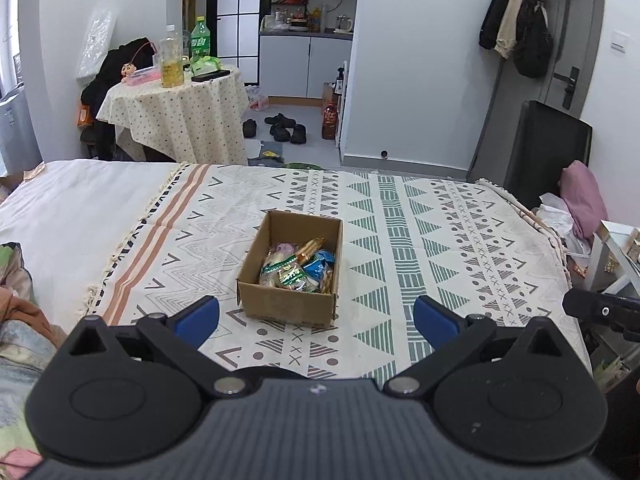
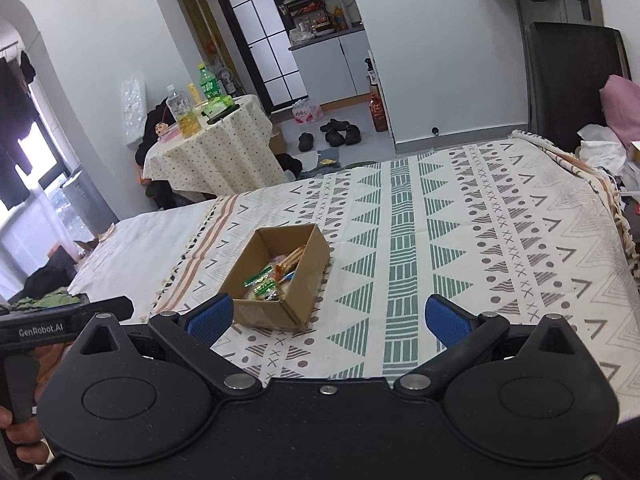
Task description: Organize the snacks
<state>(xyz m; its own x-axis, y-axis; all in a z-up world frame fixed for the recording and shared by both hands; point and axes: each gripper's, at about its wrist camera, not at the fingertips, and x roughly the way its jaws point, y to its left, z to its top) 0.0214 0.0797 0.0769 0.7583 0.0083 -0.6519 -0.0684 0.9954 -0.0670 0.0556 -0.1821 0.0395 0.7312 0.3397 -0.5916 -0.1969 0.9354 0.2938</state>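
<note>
Nearest the cameras, the left gripper [image 1: 316, 318] and the right gripper [image 2: 329, 318] both hover over the patterned blanket [image 1: 420, 240] with their blue-padded jaws spread wide and nothing between them; in the right wrist view the left tool's black body at the lower left edge bears the white lettering "GenRobot.AI". Just beyond the fingertips sits an open cardboard box [image 1: 280, 304] on the blanket, holding the snacks [image 1: 298, 266], a heap of wrapped packets whose print is too small to read. Farther back, a round table [image 1: 180, 116] under a dotted cloth carries a green bottle [image 1: 200, 38] with an illegible label.
</note>
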